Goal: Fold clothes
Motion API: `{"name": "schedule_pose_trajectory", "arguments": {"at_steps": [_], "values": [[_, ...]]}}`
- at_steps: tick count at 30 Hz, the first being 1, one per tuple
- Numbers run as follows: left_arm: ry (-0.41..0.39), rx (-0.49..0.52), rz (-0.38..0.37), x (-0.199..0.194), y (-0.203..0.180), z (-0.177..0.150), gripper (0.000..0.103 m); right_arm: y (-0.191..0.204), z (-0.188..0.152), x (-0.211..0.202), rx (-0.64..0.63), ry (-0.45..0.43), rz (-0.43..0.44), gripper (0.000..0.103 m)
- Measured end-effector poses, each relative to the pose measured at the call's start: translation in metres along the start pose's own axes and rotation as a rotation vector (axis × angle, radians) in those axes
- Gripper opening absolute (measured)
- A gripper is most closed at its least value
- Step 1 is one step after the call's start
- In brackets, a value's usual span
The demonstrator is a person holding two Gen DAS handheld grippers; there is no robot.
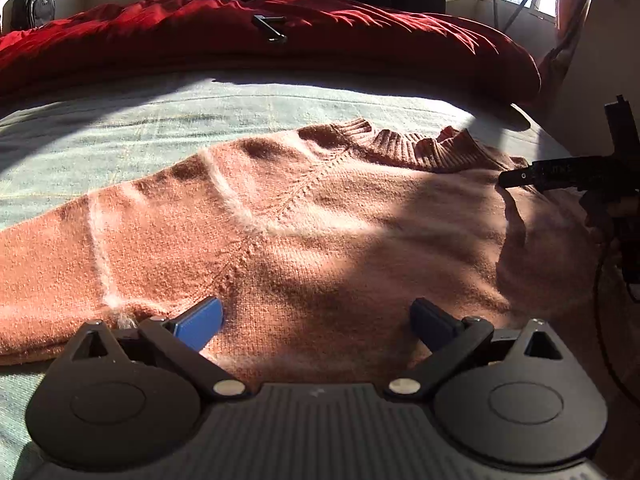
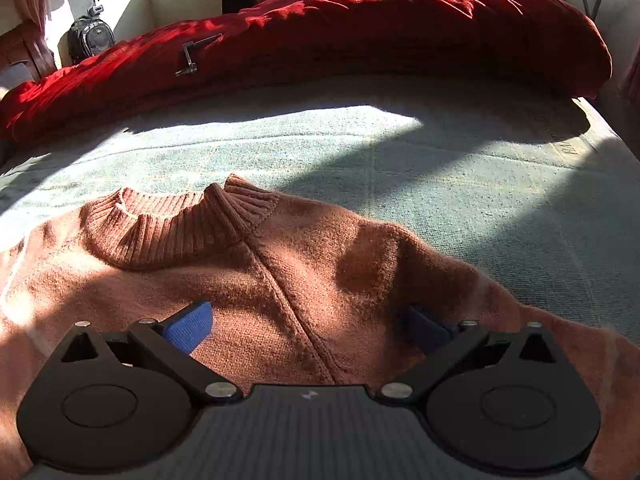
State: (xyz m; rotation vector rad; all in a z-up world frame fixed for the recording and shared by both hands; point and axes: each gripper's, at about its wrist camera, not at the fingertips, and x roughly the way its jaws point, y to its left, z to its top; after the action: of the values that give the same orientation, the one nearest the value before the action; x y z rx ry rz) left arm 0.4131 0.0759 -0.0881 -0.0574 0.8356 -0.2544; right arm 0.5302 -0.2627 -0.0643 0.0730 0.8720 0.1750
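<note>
orange sweater (image 1: 320, 232) flat under 2 spread grippers.

No readable text, label or number anywhere; faint marks on the bed cover (image 2: 562, 148) too blurred

The right gripper (image 2: 308, 326) hangs low over a rust-orange sweater (image 2: 288, 280), jaws spread wide, blue pads (image 2: 188, 326) to either side of a shoulder seam. The sweater lies flat on a pale green bedspread (image 2: 440, 168), ribbed collar (image 2: 172, 228) to the left. A red duvet (image 2: 360, 36) is heaped beyond. A backpack (image 2: 90, 38) stands against the far wall.
</note>
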Motion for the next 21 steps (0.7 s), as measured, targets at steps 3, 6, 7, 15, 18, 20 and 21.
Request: {"name": "schedule_pose_trajectory", "arguments": {"at_steps": [3,6,7,15,18,20,21], "values": [[-0.02,0.002,0.001,-0.008,-0.002,0.001,0.1,-0.005,0.008,0.009,0.017,0.004,-0.005,0.103],[-0.051,0.024,-0.012,-0.012,-0.006,0.002,0.1,0.0,0.012,0.004,0.008,-0.026,0.026,0.103],[-0.057,0.033,-0.017,-0.012,-0.007,0.002,0.1,0.006,0.011,0.0,-0.008,-0.041,0.052,0.103],[-0.002,0.0,-0.122,0.024,0.012,0.018,0.102,0.04,0.002,0.035,-0.12,0.037,0.07,0.103],[0.001,0.015,-0.053,0.03,0.016,0.051,0.102,0.04,0.011,0.03,-0.101,0.043,0.071,0.103],[-0.023,-0.005,-0.055,0.031,0.02,0.076,0.102,0.04,0.016,0.027,-0.089,0.048,0.072,0.103],[-0.035,-0.023,-0.089,0.032,0.023,0.084,0.102,0.04,0.019,0.026,-0.083,0.05,0.073,0.103]]}}
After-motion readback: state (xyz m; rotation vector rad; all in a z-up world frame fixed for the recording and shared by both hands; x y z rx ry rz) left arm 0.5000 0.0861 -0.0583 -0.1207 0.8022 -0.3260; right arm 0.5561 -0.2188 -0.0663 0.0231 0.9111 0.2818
